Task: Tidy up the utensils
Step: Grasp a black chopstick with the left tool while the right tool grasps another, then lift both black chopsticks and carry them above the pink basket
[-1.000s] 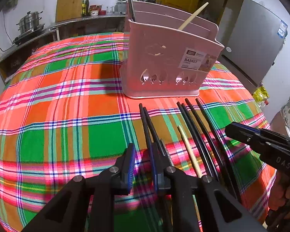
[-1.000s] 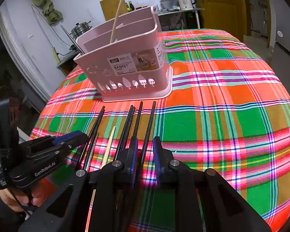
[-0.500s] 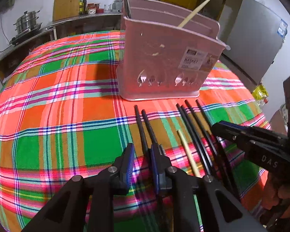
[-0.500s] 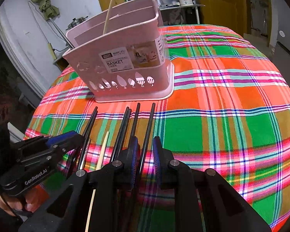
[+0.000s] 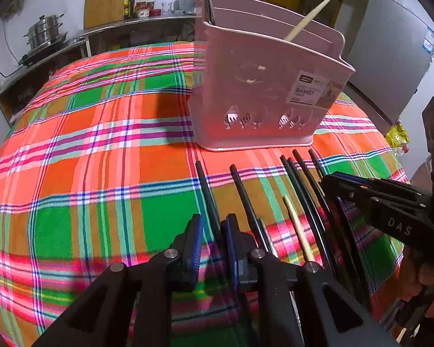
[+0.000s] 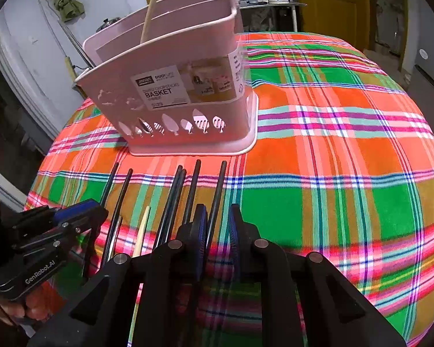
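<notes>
Both grippers sit low over the row of black chopsticks (image 6: 193, 190) lying on the plaid tablecloth (image 6: 347, 159) just in front of the pink chopstick basket (image 6: 182, 92). The right gripper (image 6: 217, 225) has its jaws slightly apart, straddling the rightmost black chopstick (image 6: 218, 190); the left gripper (image 5: 212, 231) likewise straddles the leftmost chopstick (image 5: 207, 190), not yet clamped. The sticks lie close together, so a pinch could nudge a neighbour or roll one away. Only the right view reads the basket label; the left view shows the dark utensil (image 5: 207, 0) standing at the basket's far end.
</notes>
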Demonstrator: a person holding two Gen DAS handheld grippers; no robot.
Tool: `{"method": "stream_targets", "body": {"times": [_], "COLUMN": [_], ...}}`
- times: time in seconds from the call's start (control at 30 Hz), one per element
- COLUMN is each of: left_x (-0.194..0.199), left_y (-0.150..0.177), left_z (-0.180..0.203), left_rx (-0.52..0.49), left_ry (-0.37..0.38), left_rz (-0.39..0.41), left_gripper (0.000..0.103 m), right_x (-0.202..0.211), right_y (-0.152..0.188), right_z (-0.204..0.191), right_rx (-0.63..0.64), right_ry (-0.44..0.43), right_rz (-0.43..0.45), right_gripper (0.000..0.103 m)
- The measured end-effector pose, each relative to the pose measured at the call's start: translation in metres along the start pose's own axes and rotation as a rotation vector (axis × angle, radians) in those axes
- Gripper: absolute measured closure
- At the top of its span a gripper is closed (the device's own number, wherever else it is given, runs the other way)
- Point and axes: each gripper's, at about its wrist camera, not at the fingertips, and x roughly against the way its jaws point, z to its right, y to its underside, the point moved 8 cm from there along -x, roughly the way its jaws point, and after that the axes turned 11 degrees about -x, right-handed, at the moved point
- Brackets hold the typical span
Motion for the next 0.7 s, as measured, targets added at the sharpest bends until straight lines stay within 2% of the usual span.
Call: {"method": "stream_targets", "body": {"times": [0.23, 0.33, 0.4, 0.53, 0.7], "left_x": [-0.010, -0.014, -0.015, -0.011, 0.012], "left_y": [-0.016, -0.021, -0.022, -0.022, -0.028], "left_z": [-0.004, -0.005, -0.005, -0.006, -0.004], "left_rx": [0.009, 0.005, -0.001, 0.012, 0.007], "left_ry": [0.011, 0.001, -0.011, 0.008, 0.011], "left_rz": [-0.023, -0.030, -0.038, -0.040, 0.001], "left_gripper": [0.086, 0.088, 0.096, 0.096, 0.097], "right_x": [-0.008, -0.011, -0.012, -0.008, 0.012], "right_y": [-0.011, -0.013, -0.015, -0.014, -0.016], "right_z": [-0.004, -0.004, -0.004, -0.003, -0.006], "right_rx": [0.016, 0.026, 0.025, 0.012, 0.010], "right_ry": [0.034, 0.053, 0.048, 0.027, 0.000], "right_rz": [-0.017, -0.017, -0.021, -0.025, 0.007], "right_gripper": [0.087, 0.095, 0.096, 0.097, 0.097]}}
